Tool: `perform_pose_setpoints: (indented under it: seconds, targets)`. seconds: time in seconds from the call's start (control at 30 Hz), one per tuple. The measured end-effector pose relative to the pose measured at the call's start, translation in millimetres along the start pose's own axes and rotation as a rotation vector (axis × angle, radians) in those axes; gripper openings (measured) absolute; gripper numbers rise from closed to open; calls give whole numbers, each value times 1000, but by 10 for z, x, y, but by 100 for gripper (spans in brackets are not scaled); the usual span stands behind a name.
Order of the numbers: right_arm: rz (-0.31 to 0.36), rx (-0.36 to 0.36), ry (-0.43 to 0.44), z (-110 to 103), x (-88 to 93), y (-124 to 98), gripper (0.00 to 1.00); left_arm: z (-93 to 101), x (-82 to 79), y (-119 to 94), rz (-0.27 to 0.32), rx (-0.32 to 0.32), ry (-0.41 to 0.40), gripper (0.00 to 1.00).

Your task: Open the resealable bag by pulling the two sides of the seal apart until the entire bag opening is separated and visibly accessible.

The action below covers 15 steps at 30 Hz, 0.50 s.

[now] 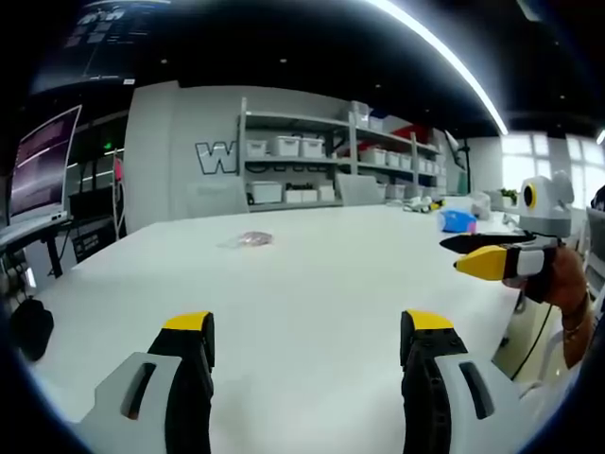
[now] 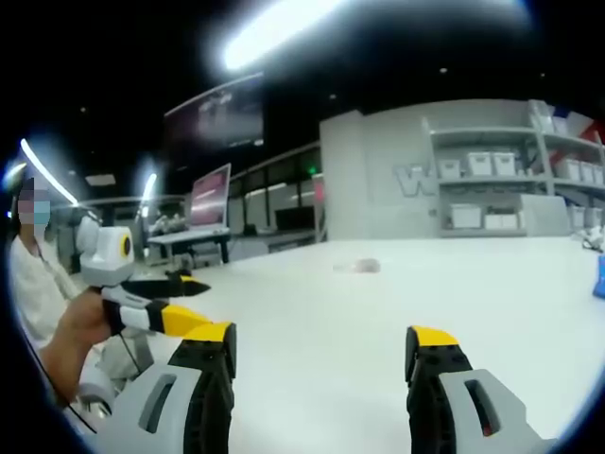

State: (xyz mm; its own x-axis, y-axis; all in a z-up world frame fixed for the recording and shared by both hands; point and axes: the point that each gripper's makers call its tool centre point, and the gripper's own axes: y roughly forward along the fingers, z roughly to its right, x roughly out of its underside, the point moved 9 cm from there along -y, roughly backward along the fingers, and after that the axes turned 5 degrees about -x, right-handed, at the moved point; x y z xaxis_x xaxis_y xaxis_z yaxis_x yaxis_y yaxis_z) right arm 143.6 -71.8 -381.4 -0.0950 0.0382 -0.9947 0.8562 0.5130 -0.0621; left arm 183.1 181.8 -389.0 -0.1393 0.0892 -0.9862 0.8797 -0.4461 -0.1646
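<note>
**Bag lies far out on the table, both grippers wide and empty**

The white table (image 1: 312,284) stretches ahead of both grippers with nothing between them and the resealable bag (image 1: 248,240), a small clear pouch with something pinkish inside, lying flat well out toward the far edge. In the right gripper view the bag (image 2: 359,267) is blurred and its seal cannot be made out.

A blue object (image 1: 458,221) sits near the table's far right corner. Beyond the table stand shelves (image 1: 321,161) holding white bins (image 1: 284,146); their contents are hidden. The grey wall beside them bears a large letter "W" (image 1: 214,158); the rest is cut off. A monitor (image 1: 43,165) stands at left.

The left gripper (image 1: 307,336) has its jaws spread apart, holding nothing. The right gripper (image 2: 321,345) is likewise spread and empty.
</note>
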Motion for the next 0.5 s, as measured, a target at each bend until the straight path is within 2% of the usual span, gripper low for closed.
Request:
perform_pose_setpoints:
  seconds: [0.5]
  targets:
    - [-5, 1, -15, -9, -34, 12, 72, -20, -4, -23, 6, 0, -3, 80]
